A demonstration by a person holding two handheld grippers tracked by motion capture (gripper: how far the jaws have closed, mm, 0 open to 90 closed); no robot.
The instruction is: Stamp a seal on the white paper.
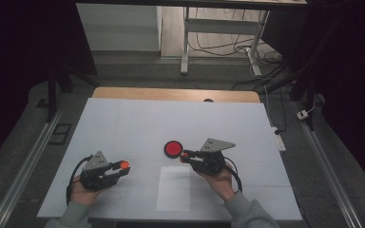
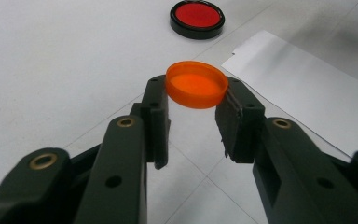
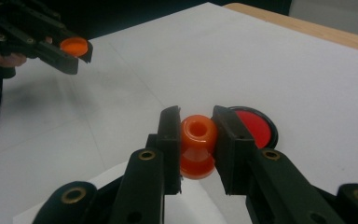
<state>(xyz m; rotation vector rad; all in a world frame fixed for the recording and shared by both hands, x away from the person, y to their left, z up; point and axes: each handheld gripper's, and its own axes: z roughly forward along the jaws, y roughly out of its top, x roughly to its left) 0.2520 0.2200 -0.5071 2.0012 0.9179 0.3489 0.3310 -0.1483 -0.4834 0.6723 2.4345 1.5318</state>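
Lower left of the high view, the left tool [image 1: 122, 167] pinches a light, rigid orange plastic cap [image 2: 196, 84] by its rim; the right tool [image 3: 196, 135] clamps a small orange plastic spool-shaped piece [image 3: 198, 144] at its waist, probably slippery.

only a red ink pad [image 1: 173, 148] and paper sheet [image 1: 174, 188] occupy the otherwise open table [image 1: 123, 123].

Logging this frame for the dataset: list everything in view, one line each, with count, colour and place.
orange cap: 1, orange, clamped in the left gripper, above the table
orange stamp body: 1, orange, clamped in the right gripper
ink pad: 1, red in black rim, table centre
paper sheet: 1, white, near table edge, between the hands
table: 1, white top, wooden far edge
left gripper: 1, black, near-left
right gripper: 1, black, beside the ink pad
hands: 2, grey sleeves, bottom edge
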